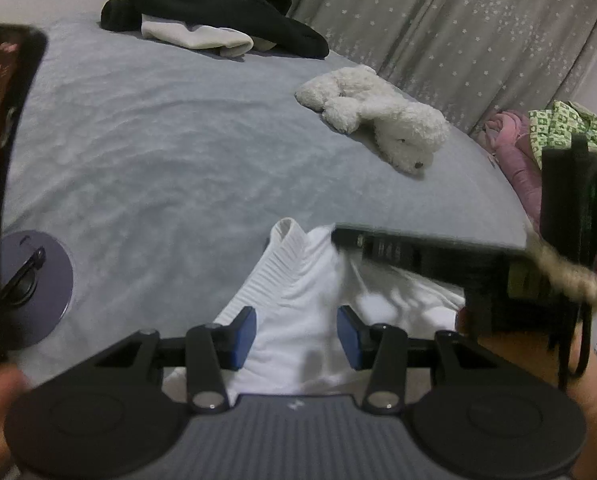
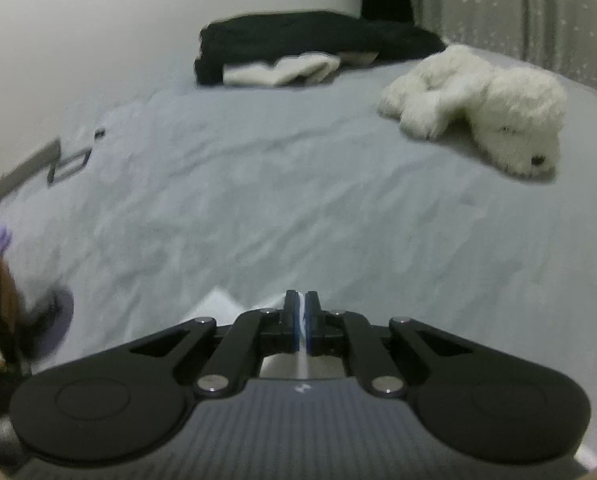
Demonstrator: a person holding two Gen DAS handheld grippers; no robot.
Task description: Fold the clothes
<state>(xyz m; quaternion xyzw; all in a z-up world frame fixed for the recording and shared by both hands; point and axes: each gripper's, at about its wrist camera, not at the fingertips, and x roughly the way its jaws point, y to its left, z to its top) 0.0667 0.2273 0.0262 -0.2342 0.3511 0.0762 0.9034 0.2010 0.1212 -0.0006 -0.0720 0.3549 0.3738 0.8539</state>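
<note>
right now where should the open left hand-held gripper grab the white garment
Likely the ribbed collar of the white garment, coming straight forward from the near side: that thick folded band stands up between the open left hand-held gripper fingers, while the right hand-held gripper already pinches another edge.

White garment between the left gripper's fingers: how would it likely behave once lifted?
The white garment looks floppy: it creases and bunches between the open blue pads of the left hand-held gripper. It probably hangs limp from wherever it is pinched, as at the right hand-held gripper, shut on a thin edge. Its ribbed band may stretch.
</note>
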